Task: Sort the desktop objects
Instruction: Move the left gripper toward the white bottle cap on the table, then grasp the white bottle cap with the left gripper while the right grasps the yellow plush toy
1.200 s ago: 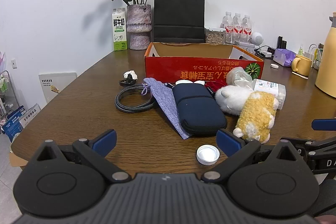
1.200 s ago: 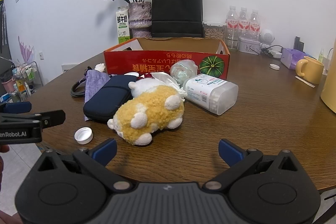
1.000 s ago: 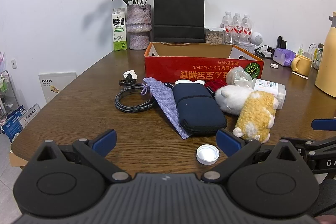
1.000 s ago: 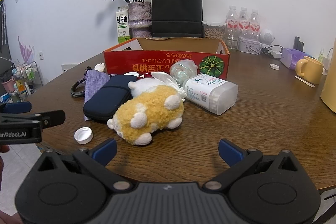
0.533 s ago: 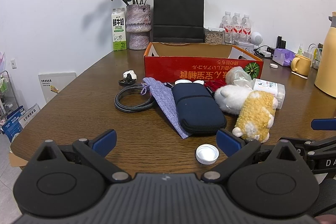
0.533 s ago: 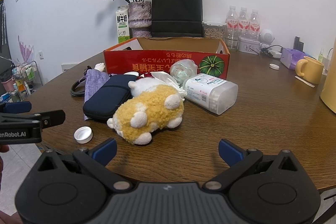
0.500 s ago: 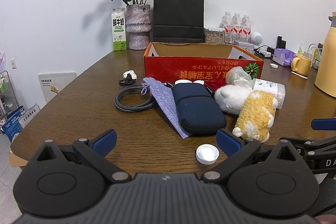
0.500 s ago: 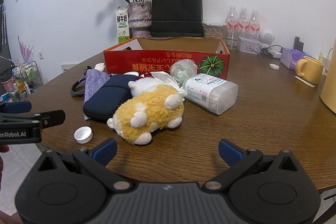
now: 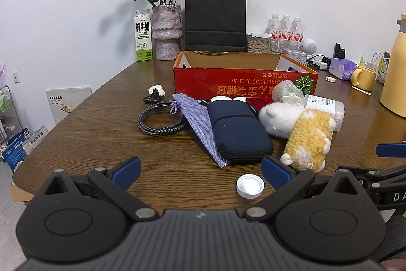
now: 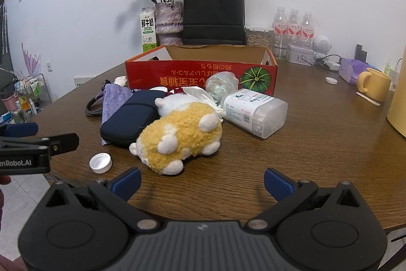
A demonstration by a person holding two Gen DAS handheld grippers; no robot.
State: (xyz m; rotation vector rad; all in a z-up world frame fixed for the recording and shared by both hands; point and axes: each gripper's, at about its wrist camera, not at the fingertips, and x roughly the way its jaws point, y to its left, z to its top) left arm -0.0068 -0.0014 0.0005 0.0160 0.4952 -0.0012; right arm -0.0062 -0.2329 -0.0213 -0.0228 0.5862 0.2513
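Grippers both idle at the near table edge. Left gripper (image 9: 200,168), bottom centre of the left wrist view: blue-padded jaws spread wide, nothing between them. Right gripper (image 10: 202,179), bottom centre of the right wrist view: jaws likewise wide apart, empty.

Wooden table (image 9: 88,133) carries the clutter in mid-frame. Red cardboard box (image 9: 243,83) stands open-topped behind it, centre of frame. In front of the box, left to right in the left wrist view: coiled braided cable (image 9: 159,122), lilac drawstring pouch (image 9: 196,118), navy zip case (image 9: 238,128) lying partly on the pouch, white plush (image 9: 279,117), yellow plush toy (image 9: 308,141) touching the white one. Clear plastic container (image 10: 253,112) lies on its side just right of the plushes. White bottle cap (image 9: 250,186) sits alone, lower centre-right, near the left gripper's right finger.
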